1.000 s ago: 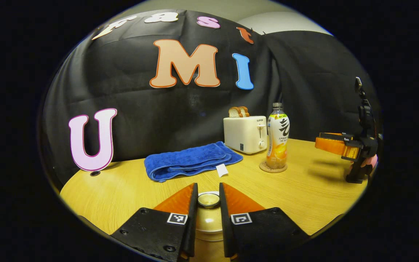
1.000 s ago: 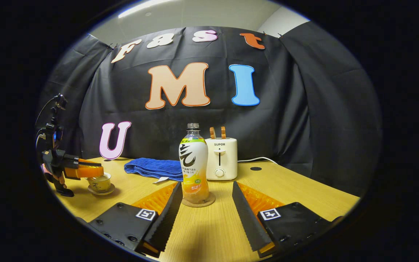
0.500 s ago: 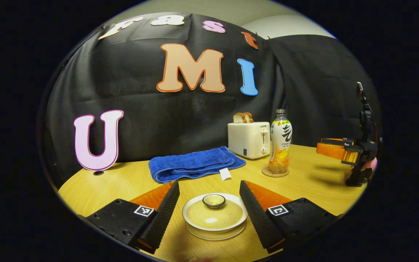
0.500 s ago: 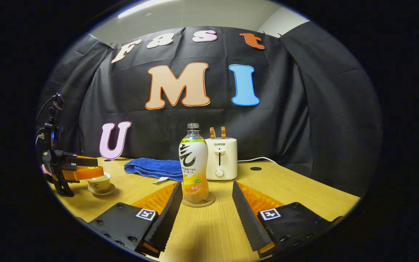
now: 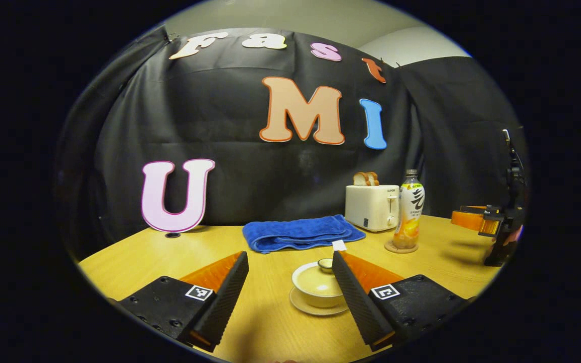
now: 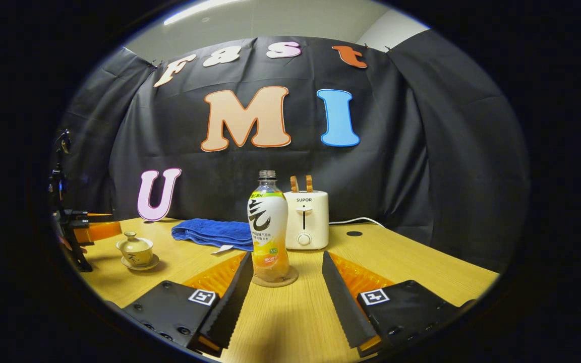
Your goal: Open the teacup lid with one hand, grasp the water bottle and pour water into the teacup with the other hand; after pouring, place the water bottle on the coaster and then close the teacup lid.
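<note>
the lidded teacup (image 5: 317, 286) sat left of the water bottle (image 6: 269, 227), which stood on its coaster (image 6: 275, 280). both tools, left (image 5: 290, 262) and right (image 6: 283, 262), were spread, empty; a careless swing could have toppled the bottle.

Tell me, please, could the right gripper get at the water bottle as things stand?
Probably yes: the right gripper is open, and the water bottle stands upright on its coaster straight ahead between its fingers, with bare table between them.
</note>
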Tool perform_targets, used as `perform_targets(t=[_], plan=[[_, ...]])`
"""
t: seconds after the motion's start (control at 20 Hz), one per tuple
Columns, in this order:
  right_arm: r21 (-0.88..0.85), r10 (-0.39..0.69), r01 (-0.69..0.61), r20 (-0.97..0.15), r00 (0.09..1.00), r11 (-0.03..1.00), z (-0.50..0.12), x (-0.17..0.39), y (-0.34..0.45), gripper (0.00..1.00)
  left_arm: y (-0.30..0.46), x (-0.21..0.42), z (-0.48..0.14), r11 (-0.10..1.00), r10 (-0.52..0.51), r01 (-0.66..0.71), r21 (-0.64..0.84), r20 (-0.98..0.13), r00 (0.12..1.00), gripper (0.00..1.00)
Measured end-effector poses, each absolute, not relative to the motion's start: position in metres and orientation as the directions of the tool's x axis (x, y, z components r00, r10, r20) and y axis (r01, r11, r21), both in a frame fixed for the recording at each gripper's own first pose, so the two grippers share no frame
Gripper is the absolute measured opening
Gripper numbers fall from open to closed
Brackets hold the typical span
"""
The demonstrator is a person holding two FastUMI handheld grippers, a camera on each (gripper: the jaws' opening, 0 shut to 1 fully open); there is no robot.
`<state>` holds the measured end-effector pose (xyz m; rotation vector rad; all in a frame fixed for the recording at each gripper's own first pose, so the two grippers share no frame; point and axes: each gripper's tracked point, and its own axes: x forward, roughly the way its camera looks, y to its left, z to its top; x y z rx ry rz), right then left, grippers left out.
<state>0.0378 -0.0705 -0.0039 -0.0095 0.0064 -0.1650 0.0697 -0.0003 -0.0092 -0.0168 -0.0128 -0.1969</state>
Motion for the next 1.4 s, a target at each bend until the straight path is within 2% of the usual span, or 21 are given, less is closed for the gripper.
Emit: perform_targets(t=[0.3,0.5,0.85,1.2,1.25,1.3,1.4], plan=[[-0.011,-0.173,0.173,-0.005,0.985,0.985,-0.004,0.038,-0.072,0.85,0.075,0.044,-0.012,0.99,0.138,-0.138,-0.004,0.002,0.99,0.97],[-0.012,-0.209,0.209,-0.003,0.978,0.978,-0.003,0.036,-0.08,0.85,0.099,0.034,-0.013,0.962,0.272,-0.272,-0.001,0.0,0.962,0.96],[-0.015,-0.289,0.289,0.003,0.957,0.957,-0.003,0.031,-0.094,0.85,0.113,0.023,-0.012,0.927,0.376,-0.376,0.001,-0.001,0.927,0.97],[-0.016,-0.296,0.296,0.003,0.955,0.955,-0.003,0.031,-0.095,0.85,0.108,0.022,-0.013,0.933,0.36,-0.36,-0.004,-0.005,0.933,0.97],[-0.016,-0.296,0.296,0.003,0.955,0.955,-0.003,0.032,-0.095,0.9,0.107,0.022,-0.013,0.933,0.36,-0.36,-0.004,-0.005,0.933,0.97],[-0.016,-0.296,0.296,0.003,0.955,0.955,-0.003,0.032,-0.095,0.85,0.108,0.022,-0.013,0.933,0.36,-0.36,-0.004,-0.005,0.933,0.97],[-0.016,-0.296,0.296,0.003,0.955,0.955,-0.003,0.032,-0.096,0.88,0.108,0.022,-0.012,0.933,0.36,-0.36,-0.001,-0.001,0.933,0.97]])
